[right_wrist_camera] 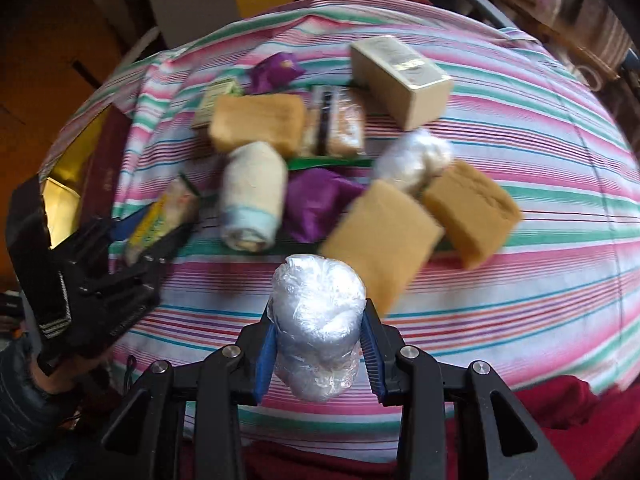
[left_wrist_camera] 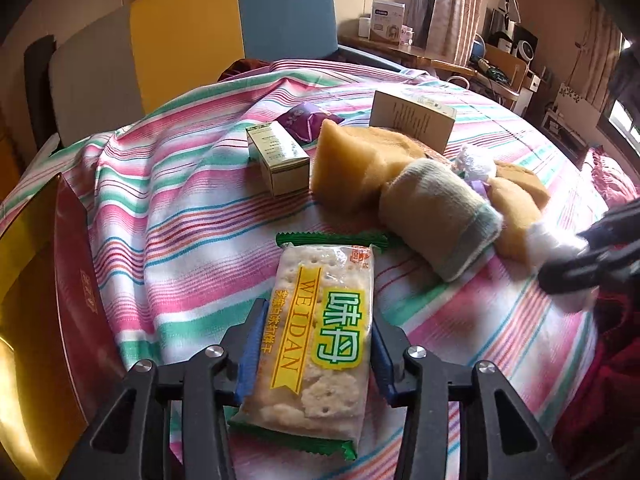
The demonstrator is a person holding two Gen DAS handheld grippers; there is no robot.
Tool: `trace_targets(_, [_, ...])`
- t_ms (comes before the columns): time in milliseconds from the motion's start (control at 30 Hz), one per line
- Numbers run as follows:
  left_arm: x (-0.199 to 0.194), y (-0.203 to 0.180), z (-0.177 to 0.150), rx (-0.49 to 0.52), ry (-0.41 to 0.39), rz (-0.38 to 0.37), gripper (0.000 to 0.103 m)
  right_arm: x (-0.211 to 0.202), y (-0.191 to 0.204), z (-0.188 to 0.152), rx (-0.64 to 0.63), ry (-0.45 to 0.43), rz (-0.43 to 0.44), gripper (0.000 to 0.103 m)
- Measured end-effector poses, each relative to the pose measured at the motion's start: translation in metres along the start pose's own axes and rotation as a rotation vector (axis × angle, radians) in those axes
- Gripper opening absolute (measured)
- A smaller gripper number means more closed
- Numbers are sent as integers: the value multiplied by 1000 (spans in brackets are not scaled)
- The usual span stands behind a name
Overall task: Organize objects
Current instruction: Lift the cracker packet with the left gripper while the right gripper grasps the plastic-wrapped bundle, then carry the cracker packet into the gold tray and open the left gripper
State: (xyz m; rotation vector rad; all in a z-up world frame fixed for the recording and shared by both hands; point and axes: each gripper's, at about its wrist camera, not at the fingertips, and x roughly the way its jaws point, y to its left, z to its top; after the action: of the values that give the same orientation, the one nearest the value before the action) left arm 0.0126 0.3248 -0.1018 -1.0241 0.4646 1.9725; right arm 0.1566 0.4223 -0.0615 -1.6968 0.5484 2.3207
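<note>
Down at the bottom of the left wrist view, the left gripper [left_wrist_camera: 316, 328] has its blue-padded fingers on either side of a cracker packet [left_wrist_camera: 316, 340] with a yellow and green label, the pads pressing against its long edges while the packet lies on the striped cloth [left_wrist_camera: 180, 208]. Above it, at mid frame, sit a small cream box [left_wrist_camera: 278, 160], a tan sponge [left_wrist_camera: 348, 164] and a rolled sock [left_wrist_camera: 436, 220], the sponge and sock touching. A purple packet [left_wrist_camera: 306, 120] lies just behind the small box, and a larger box [left_wrist_camera: 412, 118] stands upper right of centre. A dark red box [left_wrist_camera: 68, 300] with a gold lining fills the left edge. At the right edge the right gripper [left_wrist_camera: 576, 252] shows blurred, with something white at its tip. In the right wrist view, the right gripper [right_wrist_camera: 318, 336] is clamped on a plastic-wrapped white bundle [right_wrist_camera: 316, 324] at lower centre, above the cloth. Beyond it lie two tan sponges [right_wrist_camera: 380, 240], one beside the other, a second wrapped bundle [right_wrist_camera: 412, 160], the sock [right_wrist_camera: 252, 196] and a purple packet [right_wrist_camera: 320, 204]. At the left the left gripper [right_wrist_camera: 160, 232] holds the cracker packet [right_wrist_camera: 164, 216] close to the red box [right_wrist_camera: 96, 160]
</note>
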Motion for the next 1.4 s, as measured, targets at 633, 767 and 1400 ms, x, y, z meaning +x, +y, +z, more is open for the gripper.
trace_targets(633, [-141, 75, -20, -199, -186, 45, 46, 27, 29, -5, -49, -18, -31, 39])
trace_targets(767, [-157, 138, -24, -326, -164, 126, 47, 25, 29, -6, -56, -29, -39, 39])
trace_targets(1400, [-70, 345, -43, -663, 128, 375, 47, 30, 27, -3, -34, -36, -28, 40])
